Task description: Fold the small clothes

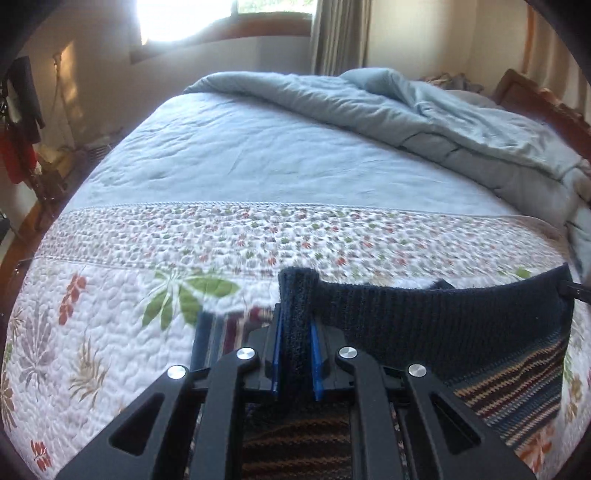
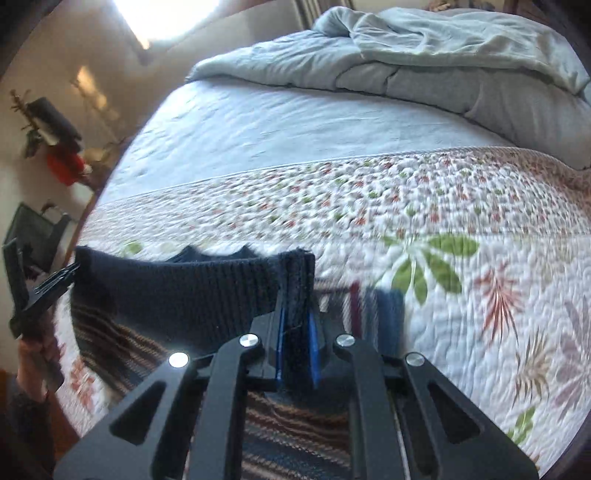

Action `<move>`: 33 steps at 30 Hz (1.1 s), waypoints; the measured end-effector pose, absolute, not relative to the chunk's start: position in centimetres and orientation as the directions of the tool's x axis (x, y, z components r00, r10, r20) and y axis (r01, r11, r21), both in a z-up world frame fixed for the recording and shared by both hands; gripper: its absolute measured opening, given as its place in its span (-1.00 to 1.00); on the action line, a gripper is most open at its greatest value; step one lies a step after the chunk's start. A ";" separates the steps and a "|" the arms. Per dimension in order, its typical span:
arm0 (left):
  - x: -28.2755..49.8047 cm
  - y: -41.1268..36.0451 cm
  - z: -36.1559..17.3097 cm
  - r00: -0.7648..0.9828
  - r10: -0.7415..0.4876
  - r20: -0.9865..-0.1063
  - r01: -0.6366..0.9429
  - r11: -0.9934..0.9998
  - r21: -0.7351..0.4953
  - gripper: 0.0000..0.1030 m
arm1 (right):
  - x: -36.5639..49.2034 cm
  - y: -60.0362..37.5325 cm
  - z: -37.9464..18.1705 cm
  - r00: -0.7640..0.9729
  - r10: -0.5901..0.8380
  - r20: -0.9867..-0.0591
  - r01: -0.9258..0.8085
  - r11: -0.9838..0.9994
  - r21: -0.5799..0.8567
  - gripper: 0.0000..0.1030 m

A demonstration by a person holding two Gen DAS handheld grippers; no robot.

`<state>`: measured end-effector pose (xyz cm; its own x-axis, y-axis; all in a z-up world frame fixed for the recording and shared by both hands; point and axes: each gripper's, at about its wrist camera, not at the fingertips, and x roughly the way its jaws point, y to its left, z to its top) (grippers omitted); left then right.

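A small knitted sweater (image 1: pixel 436 325), with a dark navy ribbed band and striped body, hangs stretched between my two grippers above the floral quilt (image 1: pixel 110 332). My left gripper (image 1: pixel 295 295) is shut on one corner of the navy band, which pokes up between its blue pads (image 1: pixel 275 354). In the right wrist view my right gripper (image 2: pixel 295 280) is shut on the other corner of the sweater (image 2: pixel 177 295). The left gripper (image 2: pixel 55 284) shows at the left edge there, gripped by a person's hand (image 2: pixel 33 362). The right gripper's tip (image 1: pixel 576 290) peeks in at the left wrist view's right edge.
A rumpled light blue duvet (image 1: pixel 406 110) is bunched at the far side of the bed, with a plain pale blue sheet (image 1: pixel 258 155) before it. A window (image 1: pixel 221 22) glows behind. Clothes hang on a rack (image 1: pixel 18 122) at the left wall.
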<state>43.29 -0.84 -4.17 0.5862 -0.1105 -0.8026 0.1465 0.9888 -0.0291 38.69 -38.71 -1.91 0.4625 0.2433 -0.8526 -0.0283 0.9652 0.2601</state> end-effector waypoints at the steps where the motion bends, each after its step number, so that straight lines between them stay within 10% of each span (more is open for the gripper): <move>1: 44.4 -1.3 -5.1 0.578 -0.095 -0.811 0.145 0.989 -0.012 -0.75 | 40.0 -38.6 -2.8 0.454 0.222 -0.863 -0.012 0.970 0.243 -0.82; 14: 48.4 -1.7 -15.7 0.460 0.037 -0.887 0.116 0.988 0.102 -0.74 | 44.6 -38.7 -13.6 0.368 0.165 -0.915 0.076 0.976 0.206 -0.80; 33: 32.9 8.8 -11.5 0.445 -0.001 -0.896 0.094 0.994 0.046 -0.28 | 27.4 -42.7 -7.7 0.307 0.279 -0.910 -0.058 0.960 0.275 -0.18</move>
<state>32.92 8.75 -11.52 0.4450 -0.0005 -0.8955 0.0944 0.9945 0.0463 27.36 -42.68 -7.71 0.3070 0.2791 -0.9099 -0.0582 0.9598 0.2748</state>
